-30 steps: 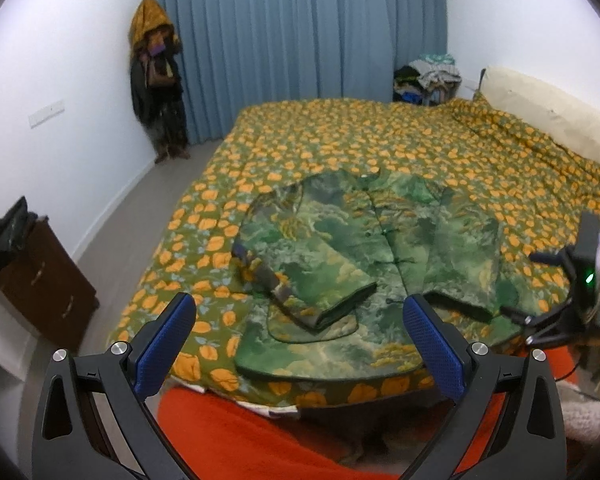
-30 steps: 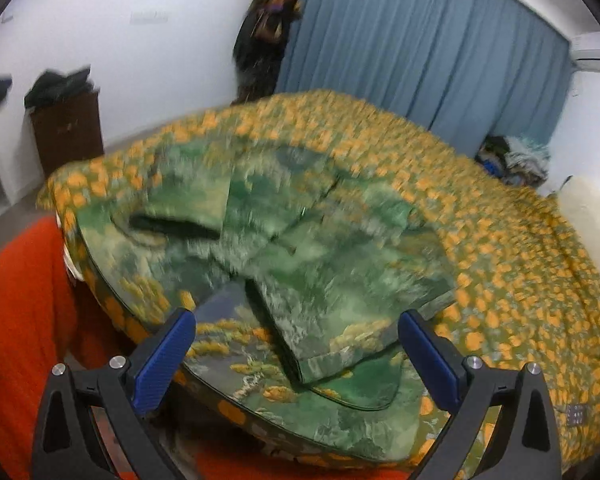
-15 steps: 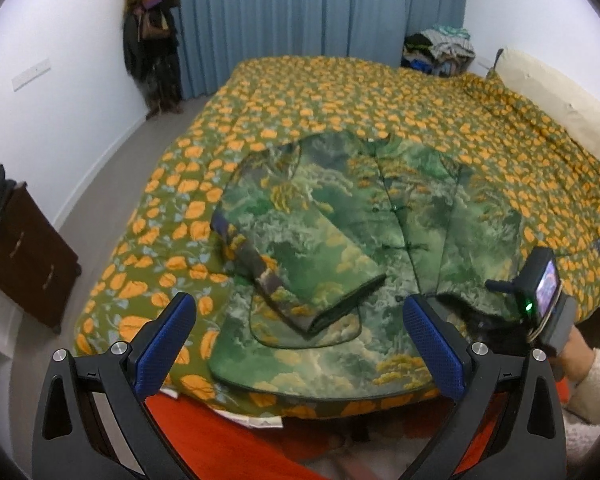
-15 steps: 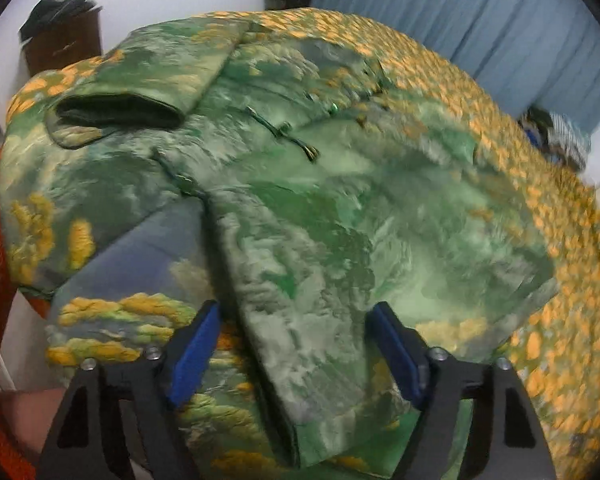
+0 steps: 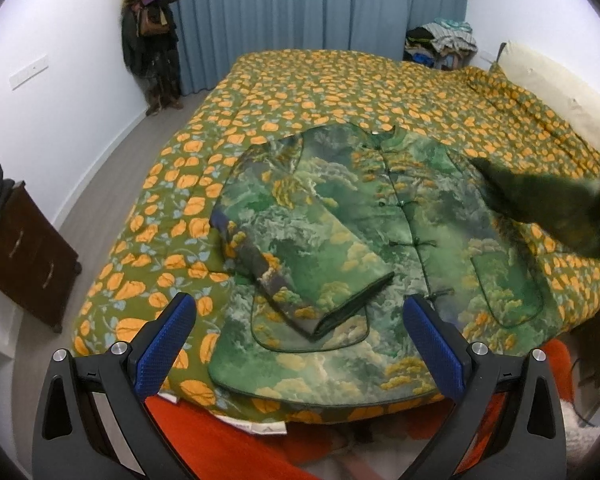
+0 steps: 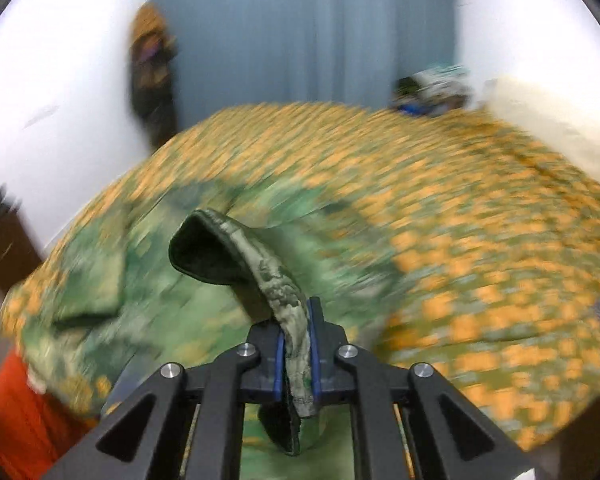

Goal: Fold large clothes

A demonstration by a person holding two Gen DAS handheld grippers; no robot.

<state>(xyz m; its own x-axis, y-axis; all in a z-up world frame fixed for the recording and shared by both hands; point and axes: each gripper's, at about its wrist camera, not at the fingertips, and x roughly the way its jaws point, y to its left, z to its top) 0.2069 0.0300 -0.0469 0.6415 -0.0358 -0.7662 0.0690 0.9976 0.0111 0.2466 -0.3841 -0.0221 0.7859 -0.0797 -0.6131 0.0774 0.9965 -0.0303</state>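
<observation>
My right tool pinches the sleeve cuff to swing it across the jacket. My left tool hangs wide (holding nothing) over the bed, ready for the hem.

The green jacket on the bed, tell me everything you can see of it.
The green jacket lies front-up on the orange-leaf bedspread, hem towards the bed's near edge. It looks like padded brocade with a landscape print, dark piping, knot buttons and a stand collar. One sleeve is folded across its front; the right gripper is shut on the other sleeve's cuff, lifting it.
</observation>
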